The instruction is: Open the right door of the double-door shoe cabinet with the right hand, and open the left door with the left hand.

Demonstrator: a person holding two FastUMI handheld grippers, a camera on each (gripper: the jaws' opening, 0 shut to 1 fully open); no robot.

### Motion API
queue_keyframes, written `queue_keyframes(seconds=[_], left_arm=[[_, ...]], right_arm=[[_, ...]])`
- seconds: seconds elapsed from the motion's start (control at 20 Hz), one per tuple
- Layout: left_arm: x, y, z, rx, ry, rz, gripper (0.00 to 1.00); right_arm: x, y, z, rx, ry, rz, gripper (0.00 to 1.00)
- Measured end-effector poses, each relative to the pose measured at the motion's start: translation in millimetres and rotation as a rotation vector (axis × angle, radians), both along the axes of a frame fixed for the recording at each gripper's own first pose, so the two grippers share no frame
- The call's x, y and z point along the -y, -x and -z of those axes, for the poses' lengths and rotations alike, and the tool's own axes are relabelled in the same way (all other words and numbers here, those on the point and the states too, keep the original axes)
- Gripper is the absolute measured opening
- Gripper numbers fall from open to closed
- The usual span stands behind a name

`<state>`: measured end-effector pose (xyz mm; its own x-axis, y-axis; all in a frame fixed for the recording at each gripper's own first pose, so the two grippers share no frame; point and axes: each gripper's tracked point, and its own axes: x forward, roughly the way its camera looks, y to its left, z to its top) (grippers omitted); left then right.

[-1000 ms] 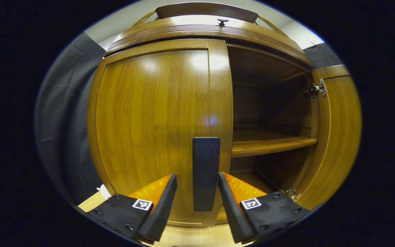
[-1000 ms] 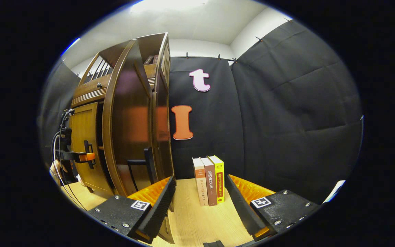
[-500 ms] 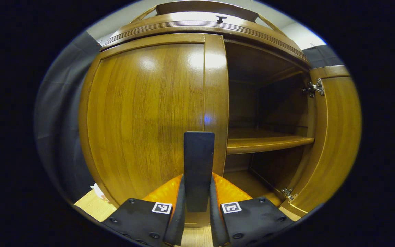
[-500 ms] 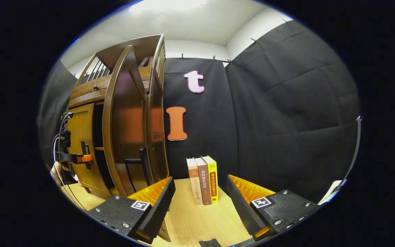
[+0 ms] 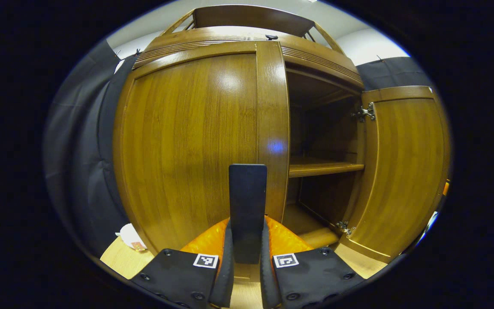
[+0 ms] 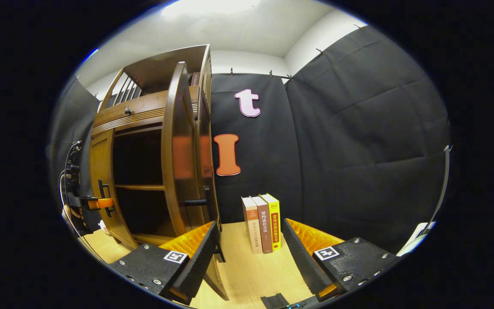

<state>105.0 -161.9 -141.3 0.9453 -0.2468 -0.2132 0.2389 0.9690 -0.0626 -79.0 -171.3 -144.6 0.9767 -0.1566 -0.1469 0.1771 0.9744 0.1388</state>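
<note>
The wooden shoe cabinet's left door (image 5: 191,137) faces me in the left gripper view. My left gripper (image 5: 247,223) is shut on its dark upright handle (image 5: 248,193). The right door (image 5: 401,171) stands swung wide open at the right, baring a shelf (image 5: 324,167) inside. In the right gripper view the right door (image 6: 180,146) is seen edge-on with its handle (image 6: 195,201) sticking out. My right gripper (image 6: 250,225) is open and holds nothing, just right of that door. Far left, the left gripper (image 6: 97,202) holds the left door (image 6: 101,171).
Three upright books (image 6: 264,223) stand on the light wooden table (image 6: 247,274) against the black cloth wall, ahead of my right gripper. A small white object (image 5: 129,236) lies on the table left of the cabinet. A drawer knob (image 6: 128,111) sits above the doors.
My left gripper closed on the left door's handle. The left door's free edge now seems drawn slightly outward. The right gripper shifted, so the right door looks more edge-on and more interior shows.
</note>
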Motion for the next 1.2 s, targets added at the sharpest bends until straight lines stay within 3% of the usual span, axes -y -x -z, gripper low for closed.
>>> queue_keyframes(seconds=[0.55,1.2], left_arm=[[-48,68,-9,0.029,-0.015,0.026,0.30],[-117,112,-11,0.021,-0.008,-0.037,0.34]], right_arm=[[-34,24,-32,0.024,0.059,0.013,0.92],[-104,31,-34,0.025,0.048,-0.096,0.92]])
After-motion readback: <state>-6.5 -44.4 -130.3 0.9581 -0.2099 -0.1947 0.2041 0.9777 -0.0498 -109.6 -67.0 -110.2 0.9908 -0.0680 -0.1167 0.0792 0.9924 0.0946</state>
